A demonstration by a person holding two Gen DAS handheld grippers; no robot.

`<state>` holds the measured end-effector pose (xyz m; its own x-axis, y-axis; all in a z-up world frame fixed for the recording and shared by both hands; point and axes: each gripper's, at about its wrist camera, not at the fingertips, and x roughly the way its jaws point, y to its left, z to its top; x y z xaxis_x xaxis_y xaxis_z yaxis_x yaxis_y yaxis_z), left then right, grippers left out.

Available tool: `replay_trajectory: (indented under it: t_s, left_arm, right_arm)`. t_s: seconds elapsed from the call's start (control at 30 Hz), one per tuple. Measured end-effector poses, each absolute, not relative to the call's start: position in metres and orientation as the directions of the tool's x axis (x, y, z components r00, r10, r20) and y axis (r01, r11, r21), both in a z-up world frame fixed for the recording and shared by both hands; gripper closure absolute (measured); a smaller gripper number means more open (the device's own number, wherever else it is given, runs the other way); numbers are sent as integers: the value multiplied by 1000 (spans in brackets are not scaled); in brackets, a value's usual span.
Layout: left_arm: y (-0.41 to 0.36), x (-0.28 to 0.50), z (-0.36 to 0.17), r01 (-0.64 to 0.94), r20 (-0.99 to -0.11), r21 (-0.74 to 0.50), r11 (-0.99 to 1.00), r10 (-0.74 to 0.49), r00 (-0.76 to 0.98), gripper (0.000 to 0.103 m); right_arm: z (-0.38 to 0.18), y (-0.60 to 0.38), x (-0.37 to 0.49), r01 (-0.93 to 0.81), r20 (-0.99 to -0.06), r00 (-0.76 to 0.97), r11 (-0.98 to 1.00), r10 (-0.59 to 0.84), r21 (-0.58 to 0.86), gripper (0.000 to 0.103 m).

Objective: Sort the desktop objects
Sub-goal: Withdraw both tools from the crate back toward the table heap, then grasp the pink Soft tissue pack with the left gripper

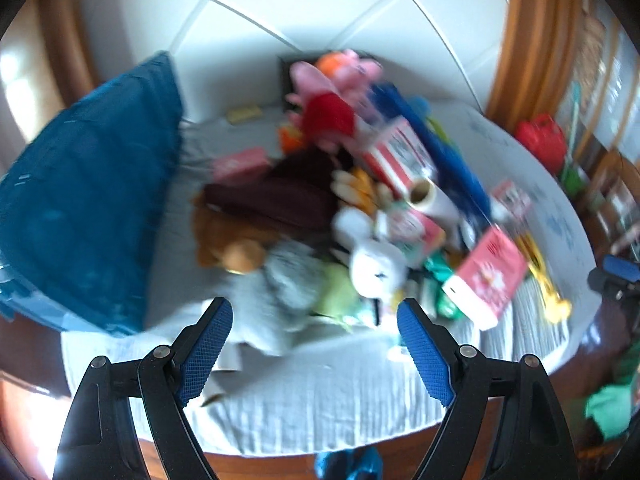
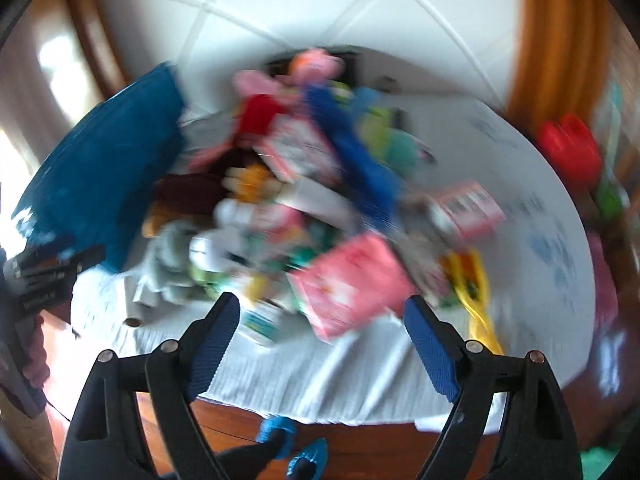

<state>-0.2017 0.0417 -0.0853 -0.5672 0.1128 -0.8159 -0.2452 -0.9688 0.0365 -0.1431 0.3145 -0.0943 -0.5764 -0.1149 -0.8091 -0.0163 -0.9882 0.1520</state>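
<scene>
A heap of toys and boxes lies on a table under a grey-white cloth (image 1: 320,396). I see a white plush rabbit (image 1: 372,264), a brown plush bear (image 1: 228,240), a grey plush (image 1: 280,280), a pink-and-white box (image 1: 488,276), a paper roll (image 1: 428,196) and a pink plush with a red dress (image 1: 324,100). My left gripper (image 1: 314,312) is open and empty above the near edge of the heap. My right gripper (image 2: 322,306) is open and empty above the pink box (image 2: 352,280). Both views are blurred.
A large blue bin (image 1: 88,192) stands at the table's left, also in the right wrist view (image 2: 108,176). A yellow toy (image 1: 548,284) lies at the right of the heap. A red bag (image 1: 540,140) and shelves are beyond the table's right edge. White wall panels are behind.
</scene>
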Motion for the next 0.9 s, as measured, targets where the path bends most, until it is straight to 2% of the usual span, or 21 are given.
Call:
replay_trajectory:
  t_s: [0.03, 0.13, 0.27, 0.37, 0.57, 0.9]
  left_arm:
    - [50, -203, -90, -267, -820, 33, -963, 127, -559, 18]
    - [77, -209, -101, -333, -823, 16, -943, 177, -540, 18]
    - [106, -215, -107, -406, -815, -23, -914, 252, -522, 18]
    - [133, -219, -117, -444, -816, -7, -896, 262, -515, 18]
    - [194, -215, -142, -523, -844, 17, -852, 268, -465, 18]
    - [281, -235, -193, -483, -878, 59, -873, 185, -441, 18]
  right_arm:
    - [-101, 330, -139, -57, -813, -574, -986, -98, 159, 18]
    - [-102, 355, -115, -167, -826, -562, -973, -40, 161, 6]
    - [-115, 385, -96, -281, -842, -538, -947, 21, 157, 5]
    - [-129, 401, -95, -322, -853, -519, -936, 48, 144, 5]
    - [-166, 432, -103, -343, -874, -486, -921, 8, 182, 5]
    - [-231, 496, -130, -208, -913, -391, -954, -120, 214, 5]
